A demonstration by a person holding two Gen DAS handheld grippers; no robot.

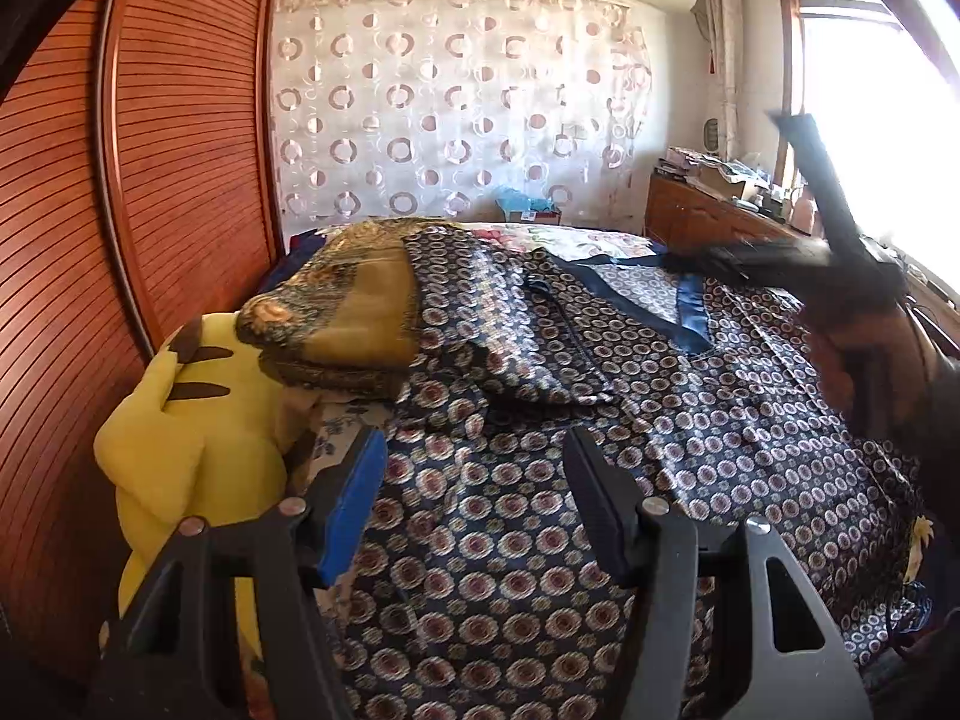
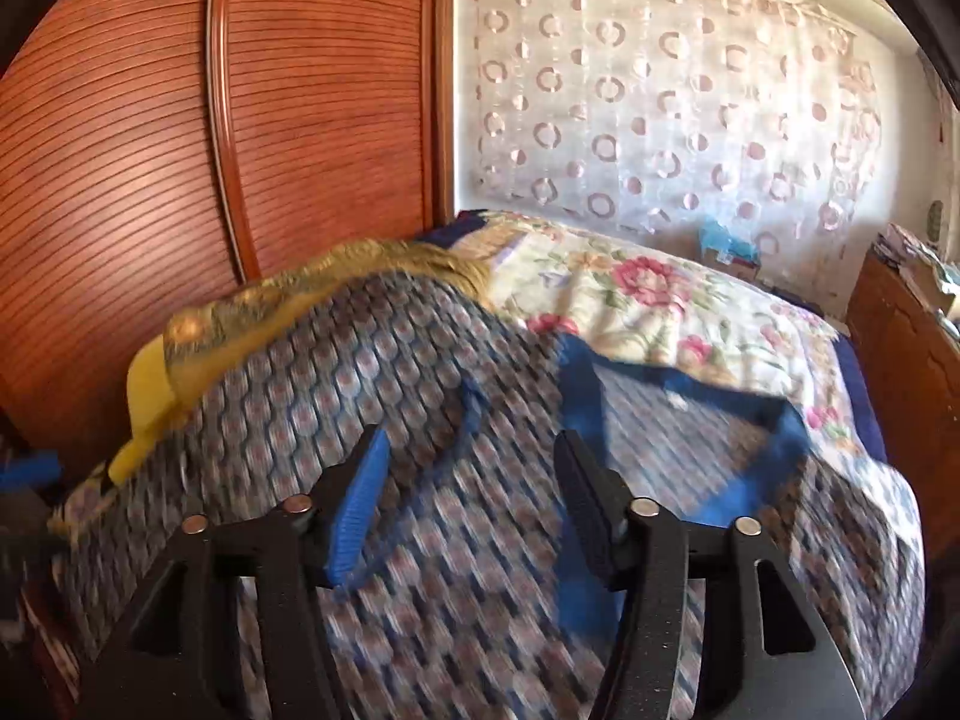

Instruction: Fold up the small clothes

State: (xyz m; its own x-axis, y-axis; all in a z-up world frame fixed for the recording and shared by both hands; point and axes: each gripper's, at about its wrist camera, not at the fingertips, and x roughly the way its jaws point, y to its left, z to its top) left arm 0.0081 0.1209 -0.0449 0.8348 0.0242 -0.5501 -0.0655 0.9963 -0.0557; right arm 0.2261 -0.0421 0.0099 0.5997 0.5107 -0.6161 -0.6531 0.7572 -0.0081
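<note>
A dark navy garment (image 1: pixel 540 480) printed with round medallions and edged with a blue collar band (image 1: pixel 690 306) lies spread over the bed. One sleeve (image 1: pixel 528 342) is folded across its upper part. My left gripper (image 1: pixel 474 444) hovers over the garment's lower left, open, with nothing between its fingers. At the right edge a person's hand (image 1: pixel 870 354) carries the other tool, which is blurred. In the right wrist view, my right gripper (image 2: pixel 473 438) stands open above the same garment (image 2: pixel 420 540), near the blue band (image 2: pixel 774 456). That picture is smeared by motion.
A yellow plush toy (image 1: pixel 198 420) and a golden-brown cushion (image 1: pixel 354 312) sit at the garment's left, against a slatted wooden wardrobe (image 1: pixel 150 150). The floral bedspread (image 2: pixel 660 300) shows beyond the garment. A cluttered wooden cabinet (image 1: pixel 708 216) stands at the right under a bright window.
</note>
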